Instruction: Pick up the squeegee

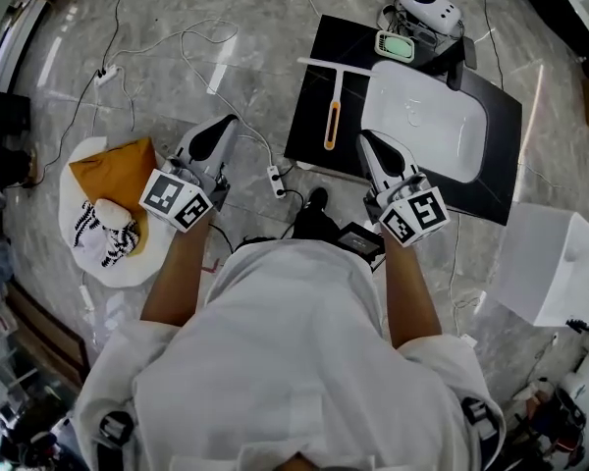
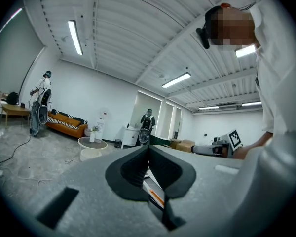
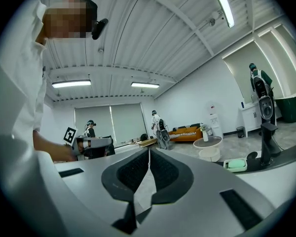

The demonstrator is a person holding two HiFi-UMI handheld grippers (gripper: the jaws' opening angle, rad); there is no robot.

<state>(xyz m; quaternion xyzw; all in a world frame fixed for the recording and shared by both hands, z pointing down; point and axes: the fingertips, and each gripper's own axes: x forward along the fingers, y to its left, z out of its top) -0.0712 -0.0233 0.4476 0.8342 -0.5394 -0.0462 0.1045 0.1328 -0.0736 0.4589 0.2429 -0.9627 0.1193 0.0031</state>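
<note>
Shut tight on nothing at the right gripper (image 1: 366,140); same at the left gripper (image 1: 226,126) — closed, empty, both pointing level above the floor (image 1: 177,27). Just ahead of the right gripper and slightly to its left: the squeegee (image 1: 333,106), flat on a black mat (image 1: 309,135). Handle end toward the person, blade crosswise at the far end — long axis roughly in line with the right gripper's reach. Clearly nearer to the right than to the left. Likely calls for opening the right jaws, then straddling the orange-striped handle from its near end.
</note>
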